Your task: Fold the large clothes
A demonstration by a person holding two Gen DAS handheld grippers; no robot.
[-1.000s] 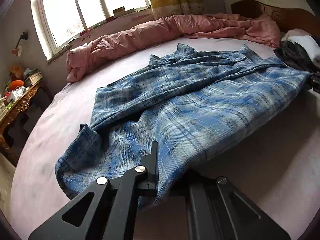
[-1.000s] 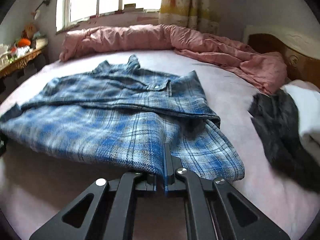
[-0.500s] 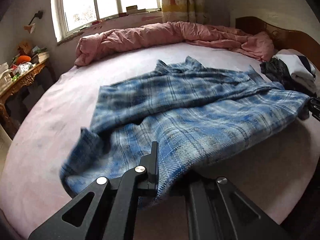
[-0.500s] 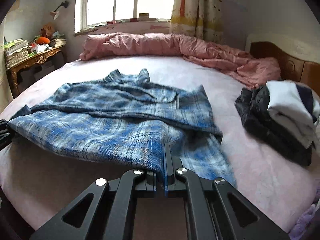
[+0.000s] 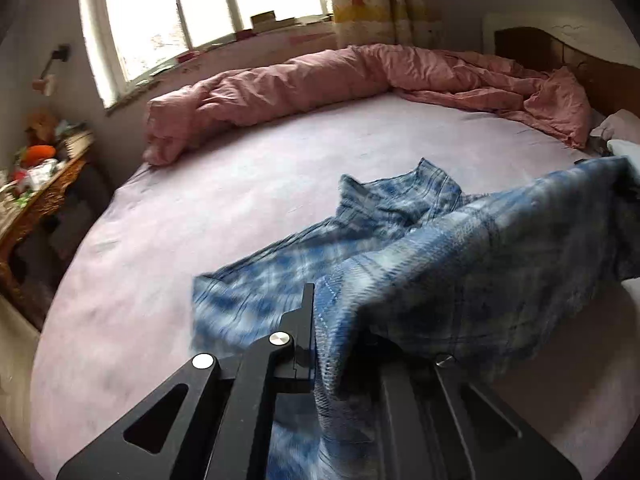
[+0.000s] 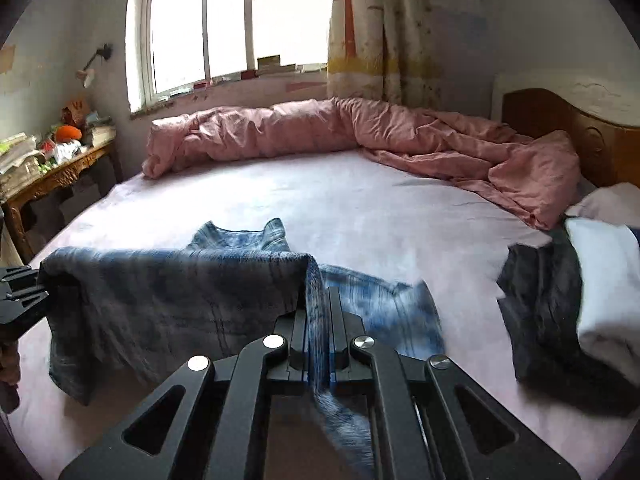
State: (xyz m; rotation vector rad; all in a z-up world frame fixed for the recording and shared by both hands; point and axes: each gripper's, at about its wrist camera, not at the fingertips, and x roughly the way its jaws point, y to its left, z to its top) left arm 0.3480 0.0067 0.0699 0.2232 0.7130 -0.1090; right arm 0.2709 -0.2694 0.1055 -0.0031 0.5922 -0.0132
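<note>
A blue plaid shirt (image 5: 460, 256) hangs lifted between both grippers above the pale pink bed sheet (image 5: 240, 184). My left gripper (image 5: 316, 300) is shut on the shirt's hem, and the cloth drapes over its right finger. My right gripper (image 6: 319, 304) is shut on the other end of the same hem, with the shirt (image 6: 168, 304) stretched away to the left. The collar end (image 6: 256, 236) still trails on the bed. At the left edge of the right wrist view the left gripper (image 6: 20, 292) shows, gripping the far corner.
A rolled pink duvet (image 6: 340, 136) lies along the far side of the bed under the window. A pile of dark and white clothes (image 6: 576, 300) sits at the right. A cluttered wooden side table (image 6: 48, 176) stands at the left, and a wooden headboard (image 6: 568, 128) at the right.
Both grippers have risen and drawn back with the hem. Most of the shirt has lifted off the bed, and only the collar end still rests on it.
</note>
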